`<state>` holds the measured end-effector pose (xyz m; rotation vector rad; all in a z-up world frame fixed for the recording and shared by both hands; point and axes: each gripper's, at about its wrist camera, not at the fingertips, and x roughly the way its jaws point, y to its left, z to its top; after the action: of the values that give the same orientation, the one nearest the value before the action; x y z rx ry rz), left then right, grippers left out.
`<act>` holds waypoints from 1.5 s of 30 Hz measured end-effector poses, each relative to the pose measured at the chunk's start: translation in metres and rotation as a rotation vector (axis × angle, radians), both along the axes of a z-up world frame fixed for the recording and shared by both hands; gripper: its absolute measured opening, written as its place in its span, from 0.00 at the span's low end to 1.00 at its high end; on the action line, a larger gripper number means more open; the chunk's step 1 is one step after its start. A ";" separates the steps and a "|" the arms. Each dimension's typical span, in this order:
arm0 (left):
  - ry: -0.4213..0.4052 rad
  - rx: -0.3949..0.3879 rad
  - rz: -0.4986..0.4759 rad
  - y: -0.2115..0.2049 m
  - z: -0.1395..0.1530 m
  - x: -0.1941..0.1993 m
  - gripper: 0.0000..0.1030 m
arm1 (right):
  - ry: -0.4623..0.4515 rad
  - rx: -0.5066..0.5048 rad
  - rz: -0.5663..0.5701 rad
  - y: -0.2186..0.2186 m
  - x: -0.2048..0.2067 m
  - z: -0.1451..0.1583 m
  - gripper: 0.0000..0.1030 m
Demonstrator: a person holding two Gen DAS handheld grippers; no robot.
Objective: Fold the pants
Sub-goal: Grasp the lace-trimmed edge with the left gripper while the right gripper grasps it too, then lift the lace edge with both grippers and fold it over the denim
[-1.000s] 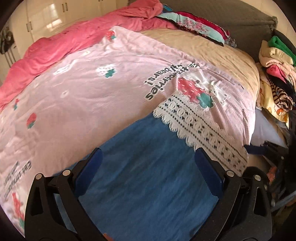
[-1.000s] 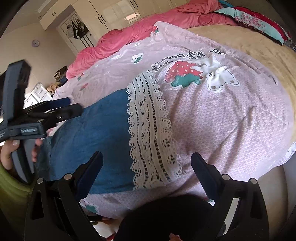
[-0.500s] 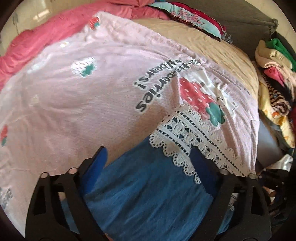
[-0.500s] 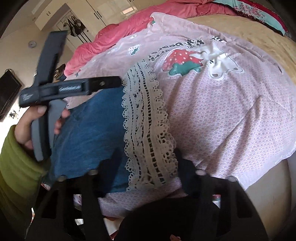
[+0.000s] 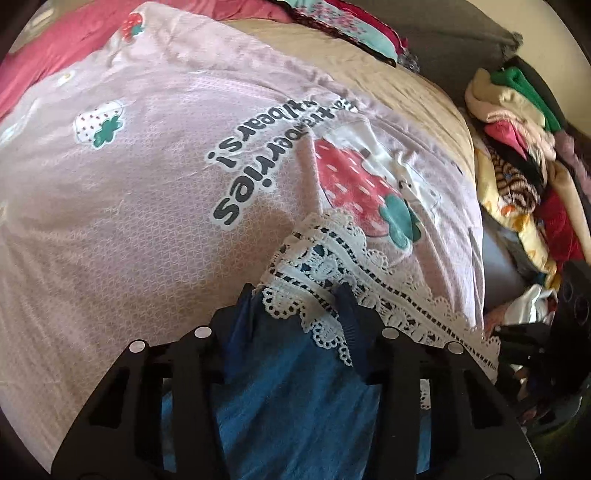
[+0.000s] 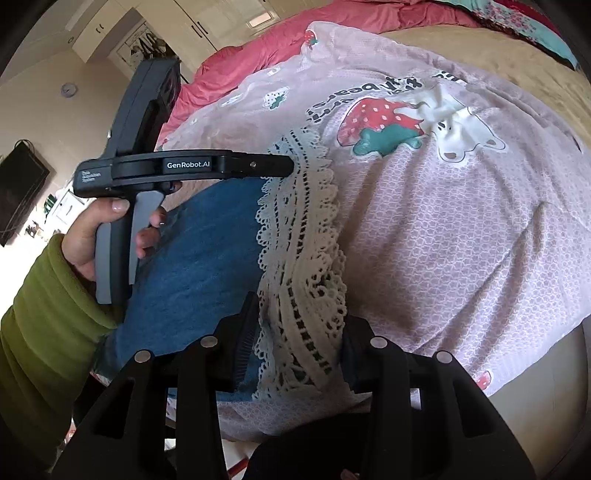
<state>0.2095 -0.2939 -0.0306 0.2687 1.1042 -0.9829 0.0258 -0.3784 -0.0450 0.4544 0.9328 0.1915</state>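
Left tongs [image 5: 295,302] just closed, pinching white lace hem [image 5: 325,273] of blue denim pants [image 5: 295,406]. Right tongs [image 6: 295,325] likewise closing, clamped on same lace. Pants flat on pink strawberry-print quilt [image 5: 147,184] over bed.

pink strawberry quilt [image 5: 155,192], clothes pile [image 5: 517,155], wardrobe [image 6: 207,22]

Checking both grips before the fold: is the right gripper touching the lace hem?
Touching. The right wrist view shows the right gripper with its jaws, just closing, pinching bunched lace hem between its pads.
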 end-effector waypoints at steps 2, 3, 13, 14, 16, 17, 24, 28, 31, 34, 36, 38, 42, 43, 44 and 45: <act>0.016 -0.011 0.009 0.001 -0.004 0.003 0.37 | 0.008 0.011 -0.004 -0.001 0.000 -0.002 0.37; 0.011 -0.014 0.010 0.000 -0.006 0.002 0.37 | 0.009 0.011 -0.004 -0.001 0.000 -0.002 0.37; -0.017 0.004 0.007 0.003 0.001 -0.006 0.16 | 0.015 0.000 -0.006 0.001 0.005 -0.002 0.32; -0.015 -0.012 0.014 0.006 0.002 -0.006 0.16 | 0.013 0.004 -0.001 0.001 0.005 -0.003 0.27; 0.003 -0.048 0.022 0.012 0.004 -0.005 0.14 | -0.008 0.024 0.014 0.000 0.005 -0.002 0.25; 0.011 -0.062 0.027 0.016 0.006 -0.004 0.14 | -0.037 0.045 0.035 0.000 0.003 0.001 0.23; 0.029 -0.215 0.070 0.067 0.042 -0.010 0.13 | -0.216 0.050 0.104 0.022 -0.015 0.030 0.22; -0.011 -0.253 0.101 0.105 0.066 -0.023 0.13 | -0.278 0.068 0.204 0.059 -0.014 0.046 0.22; -0.039 -0.271 0.143 0.146 0.078 -0.031 0.13 | -0.298 0.063 0.288 0.091 -0.008 0.059 0.22; -0.047 -0.278 0.196 0.181 0.080 -0.036 0.13 | -0.301 0.053 0.375 0.125 0.001 0.066 0.22; -0.043 -0.264 0.225 0.201 0.073 -0.039 0.13 | -0.284 0.044 0.433 0.150 0.007 0.066 0.22; -0.039 -0.196 0.286 0.217 0.062 -0.040 0.14 | -0.265 0.008 0.473 0.171 0.014 0.060 0.22; 0.015 -0.163 0.475 0.263 0.039 -0.039 0.20 | -0.173 -0.058 0.528 0.209 0.028 0.032 0.22; 0.028 -0.192 0.537 0.281 0.035 -0.039 0.25 | -0.163 -0.084 0.536 0.216 0.029 0.027 0.22; 0.040 -0.219 0.581 0.293 0.033 -0.039 0.28 | -0.161 -0.124 0.553 0.225 0.028 0.023 0.22; 0.056 -0.255 0.628 0.308 0.030 -0.039 0.32 | -0.166 -0.163 0.570 0.233 0.026 0.021 0.22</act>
<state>0.1703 0.0146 -0.0004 -0.3040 1.0078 -0.5567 0.0522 -0.1452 -0.0242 0.0108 0.8876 0.6557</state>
